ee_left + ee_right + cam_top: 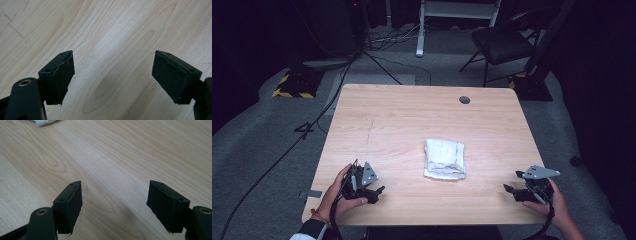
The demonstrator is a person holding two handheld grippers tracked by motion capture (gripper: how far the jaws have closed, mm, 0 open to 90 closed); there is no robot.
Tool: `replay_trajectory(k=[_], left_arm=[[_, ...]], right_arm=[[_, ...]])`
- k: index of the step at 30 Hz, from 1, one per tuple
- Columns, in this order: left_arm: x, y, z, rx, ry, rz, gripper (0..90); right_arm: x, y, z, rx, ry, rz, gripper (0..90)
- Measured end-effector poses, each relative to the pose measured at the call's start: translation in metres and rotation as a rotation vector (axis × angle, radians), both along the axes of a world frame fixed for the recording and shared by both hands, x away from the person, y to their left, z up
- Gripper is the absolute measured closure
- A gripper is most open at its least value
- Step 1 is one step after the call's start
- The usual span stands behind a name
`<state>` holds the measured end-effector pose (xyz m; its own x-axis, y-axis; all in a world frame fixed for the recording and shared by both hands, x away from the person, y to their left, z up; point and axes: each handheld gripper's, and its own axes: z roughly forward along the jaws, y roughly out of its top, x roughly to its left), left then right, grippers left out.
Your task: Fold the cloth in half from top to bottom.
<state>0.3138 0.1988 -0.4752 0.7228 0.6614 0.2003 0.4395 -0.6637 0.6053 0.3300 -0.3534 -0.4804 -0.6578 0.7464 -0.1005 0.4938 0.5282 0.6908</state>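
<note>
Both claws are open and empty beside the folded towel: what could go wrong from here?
1. The towel lies folded in loose layers; a pinch may lift only the top layer and undo the fold.
2. It sits flat on the smooth table, so a claw pushed in low could slide it instead of gripping it.
3. The left claw and right claw would close in from opposite sides and might bunch the cloth.

A dark recording lab or studio. A bare wooden table (422, 125) stands on grey carpet (262, 150). At 12 o'clock, a white stand (420, 30) and loose cables (387, 37); at 1 o'clock, a black chair (502, 45); at 10 o'clock, a hazard-striped base (292, 90).
</note>
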Motion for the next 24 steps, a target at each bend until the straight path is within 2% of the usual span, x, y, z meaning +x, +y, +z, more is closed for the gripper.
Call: replay_trajectory(k=[5,10,13,15,19,21,24], left_arm=[[0.003,0.01,-0.01,0.0,0.017,0.026,18.4],[0.004,0.021,-0.015,-0.036,0.037,0.051,18.6],[0.004,0.029,-0.017,-0.073,0.054,0.063,18.6],[0.005,0.035,-0.019,-0.104,0.071,0.065,18.5],[0.006,0.046,-0.024,-0.179,0.108,0.09,17.5],[0.006,0.049,-0.029,-0.213,0.083,0.087,15.5],[0.005,0.049,-0.029,-0.213,0.082,0.092,15.0]], right_arm=[[0.0,-0.012,-0.007,0.023,0.022,-0.037,28.1],[0.0,-0.02,-0.011,0.051,0.029,-0.068,27.4],[0.002,-0.024,-0.016,0.063,0.042,-0.089,26.4],[0.002,-0.028,-0.018,0.091,0.044,-0.102,26.1],[0.001,-0.031,-0.021,0.114,0.012,-0.124,25.7],[0.0,-0.032,-0.022,0.119,0.006,-0.123,24.9],[0.0,-0.031,-0.023,0.123,0.002,-0.128,24.5]])
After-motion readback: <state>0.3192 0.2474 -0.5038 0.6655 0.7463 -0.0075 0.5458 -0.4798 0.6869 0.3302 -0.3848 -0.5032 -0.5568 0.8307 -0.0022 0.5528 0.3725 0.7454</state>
